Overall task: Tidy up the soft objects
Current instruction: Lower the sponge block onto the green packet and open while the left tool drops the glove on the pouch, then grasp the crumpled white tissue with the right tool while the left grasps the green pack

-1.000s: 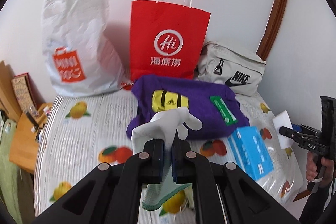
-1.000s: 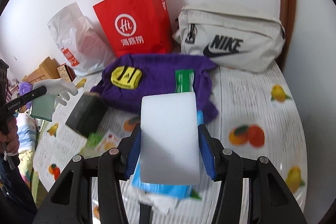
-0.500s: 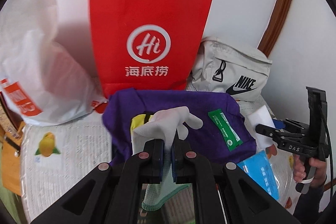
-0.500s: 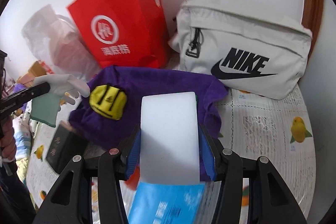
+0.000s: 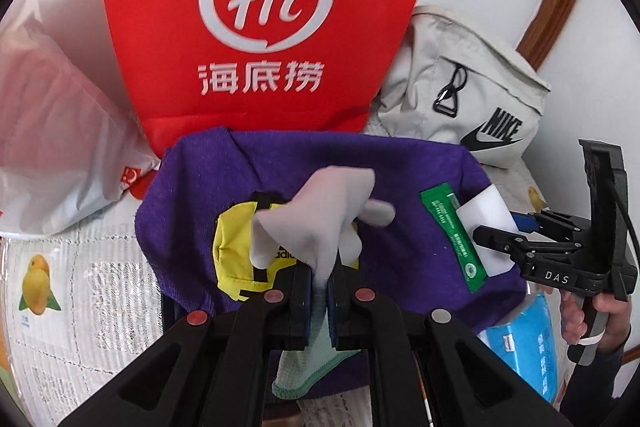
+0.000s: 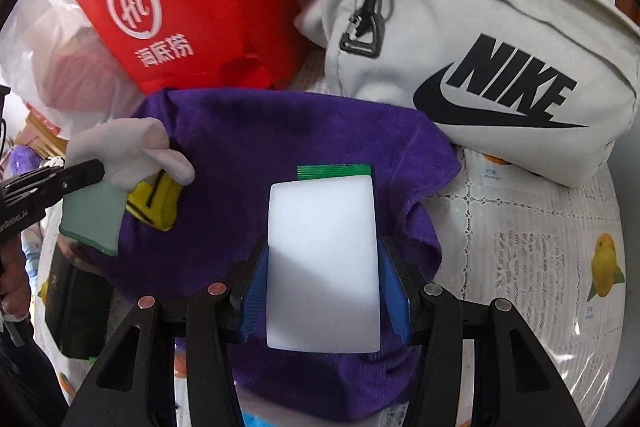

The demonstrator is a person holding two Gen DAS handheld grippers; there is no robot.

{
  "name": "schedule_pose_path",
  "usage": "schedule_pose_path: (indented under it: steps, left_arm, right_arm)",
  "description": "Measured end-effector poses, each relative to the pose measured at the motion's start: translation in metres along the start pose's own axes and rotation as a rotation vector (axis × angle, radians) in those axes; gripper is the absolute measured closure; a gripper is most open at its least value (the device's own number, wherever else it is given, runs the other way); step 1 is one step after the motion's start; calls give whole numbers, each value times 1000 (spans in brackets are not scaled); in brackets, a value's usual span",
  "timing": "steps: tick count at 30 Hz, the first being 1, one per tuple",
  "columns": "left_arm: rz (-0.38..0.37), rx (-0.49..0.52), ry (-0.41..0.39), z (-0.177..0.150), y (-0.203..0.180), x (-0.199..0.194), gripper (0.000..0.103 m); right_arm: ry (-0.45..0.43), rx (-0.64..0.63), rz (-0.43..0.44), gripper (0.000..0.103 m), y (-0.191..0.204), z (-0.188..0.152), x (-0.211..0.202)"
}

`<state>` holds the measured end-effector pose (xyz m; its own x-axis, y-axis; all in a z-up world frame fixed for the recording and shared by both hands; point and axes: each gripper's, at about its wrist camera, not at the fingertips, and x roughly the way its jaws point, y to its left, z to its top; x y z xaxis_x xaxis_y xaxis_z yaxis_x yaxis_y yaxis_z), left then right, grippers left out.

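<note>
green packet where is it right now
The green packet lies on the purple towel, right of the yellow pouch; in the right wrist view the white sponge partly hides it.

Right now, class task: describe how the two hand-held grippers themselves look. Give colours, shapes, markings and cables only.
The left gripper has black angular linkage arms with red round pivot caps and one silver, and blue finger pads. The right gripper is the same black frame with blue ribbed pads; its side reads "DAS" in white, with a black cable behind. A bare hand grips its handle.
</note>
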<state>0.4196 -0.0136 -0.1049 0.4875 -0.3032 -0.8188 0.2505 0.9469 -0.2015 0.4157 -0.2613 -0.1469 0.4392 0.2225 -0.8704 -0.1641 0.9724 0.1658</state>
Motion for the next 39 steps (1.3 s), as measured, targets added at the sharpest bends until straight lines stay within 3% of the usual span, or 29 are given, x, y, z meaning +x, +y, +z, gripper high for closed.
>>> schedule_pose_path:
  steps: [5, 9, 12, 17, 23, 33, 39]
  left_arm:
    - [7, 4, 27, 0, 1, 10, 93]
    - [49, -1, 34, -1, 2, 11, 53]
    - [81, -1, 4, -2, 3, 0, 43]
    - [132, 12, -7, -6, 3, -20, 41]
    - [137, 17, -28, -22, -2, -52, 41]
    - [153, 20, -58, -74, -24, -103, 41]
    - [145, -3, -65, -114, -36, -119, 41]
  right_arm:
    - [26, 5, 13, 50, -1, 0, 6]
    - [24, -36, -25, 36, 4, -3, 4]
    - [-1, -55, -27, 32, 8, -6, -6]
    - [-48, -65, -48, 30, 15, -11, -30]
    - [-113, -27, -33, 30, 19, -29, -76]
    - [-200, -8, -14, 34, 32, -106, -146]
    - [-189, -15, -13, 36, 38, -167, -165]
